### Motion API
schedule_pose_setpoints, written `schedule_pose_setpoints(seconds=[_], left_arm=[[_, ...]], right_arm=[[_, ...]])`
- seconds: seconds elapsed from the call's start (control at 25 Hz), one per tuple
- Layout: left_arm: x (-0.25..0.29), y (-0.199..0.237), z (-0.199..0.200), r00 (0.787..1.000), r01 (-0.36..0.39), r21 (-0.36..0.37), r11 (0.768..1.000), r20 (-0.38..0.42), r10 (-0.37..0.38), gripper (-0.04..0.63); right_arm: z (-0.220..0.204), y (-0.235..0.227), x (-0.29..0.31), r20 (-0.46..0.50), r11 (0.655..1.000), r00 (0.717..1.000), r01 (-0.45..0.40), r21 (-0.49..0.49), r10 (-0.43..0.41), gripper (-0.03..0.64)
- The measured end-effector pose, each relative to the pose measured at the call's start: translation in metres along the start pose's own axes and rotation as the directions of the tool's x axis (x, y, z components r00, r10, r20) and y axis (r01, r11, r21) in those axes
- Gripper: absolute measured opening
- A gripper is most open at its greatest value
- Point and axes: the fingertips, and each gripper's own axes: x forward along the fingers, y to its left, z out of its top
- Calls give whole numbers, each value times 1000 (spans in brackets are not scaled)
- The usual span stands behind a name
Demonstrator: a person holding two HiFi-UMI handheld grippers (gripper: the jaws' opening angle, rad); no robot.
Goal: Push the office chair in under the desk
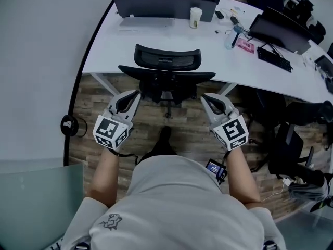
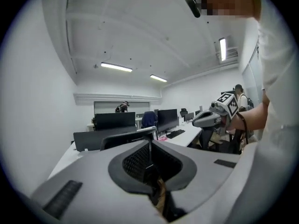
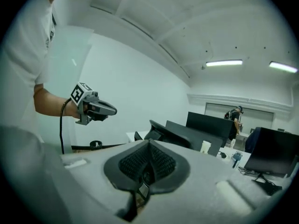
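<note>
Office chair (image 1: 167, 61) sits upper centre in our head view, seat tucked under the counter (image 1: 104, 46), left tongs (image 1: 136, 94) and right tongs (image 1: 205, 98) clear of it: we judge the push done. Left gripper view: tongs pressed together, empty; right gripper view likewise.

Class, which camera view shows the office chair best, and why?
The head view: the office chair shows from above, its backrest at the desk edge. Both gripper views catch only the dark top of its backrest.
</note>
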Motion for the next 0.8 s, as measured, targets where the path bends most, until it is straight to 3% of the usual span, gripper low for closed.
schedule_pose_setpoints(seconds=[0.32, 0.8], left_arm=[[-44, -36, 9, 1000, -28, 35, 999, 4, 28, -2], [-109, -72, 11, 998, 59, 76, 995, 7, -60, -2]], right_arm=[[7, 33, -32, 28, 1000, 1000, -1, 24, 1, 3], [21, 108, -63, 44, 998, 999, 20, 59, -22, 3]])
